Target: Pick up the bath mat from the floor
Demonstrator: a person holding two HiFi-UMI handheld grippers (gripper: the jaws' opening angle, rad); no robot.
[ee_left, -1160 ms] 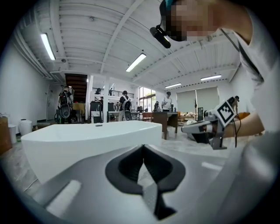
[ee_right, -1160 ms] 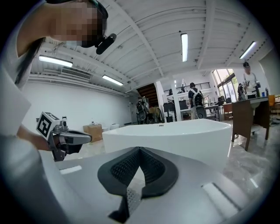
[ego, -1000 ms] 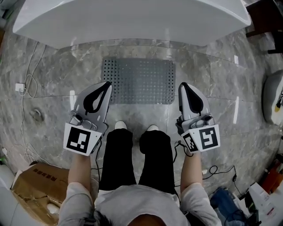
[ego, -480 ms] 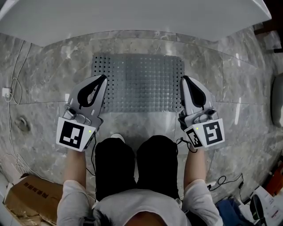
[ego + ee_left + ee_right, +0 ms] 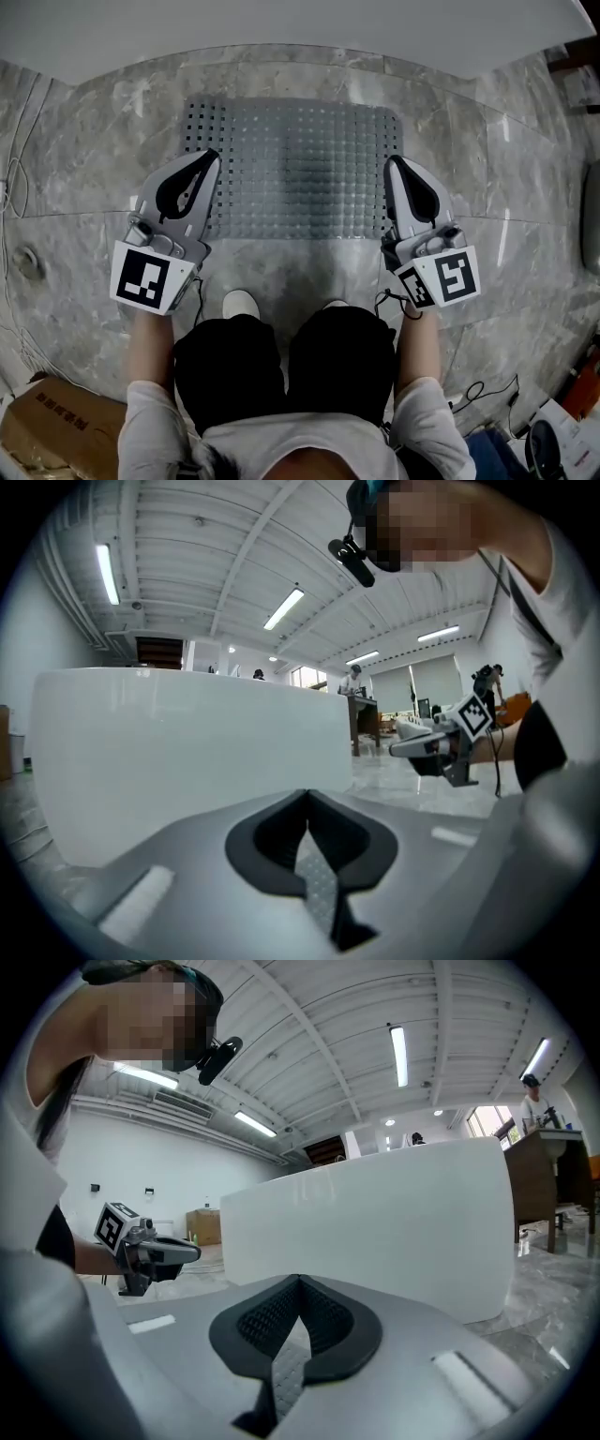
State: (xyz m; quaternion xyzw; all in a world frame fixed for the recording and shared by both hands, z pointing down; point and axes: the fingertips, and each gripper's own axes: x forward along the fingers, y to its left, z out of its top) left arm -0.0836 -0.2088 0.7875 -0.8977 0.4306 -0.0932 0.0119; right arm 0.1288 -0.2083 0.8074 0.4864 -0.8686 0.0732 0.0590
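Bath mat (image 5: 300, 169) lies flat on the marble floor (image 5: 84, 169) just in front of the white tub (image 5: 281, 28), which is cut off at the top. The grippers cover parts of the mat's short edges. Its long axis runs left to right, along the tub. It is grey, rectangular and dotted with holes. The left gripper (image 5: 207, 155) and right gripper (image 5: 393, 162) hang over its ends, jaws pressed together on nothing.
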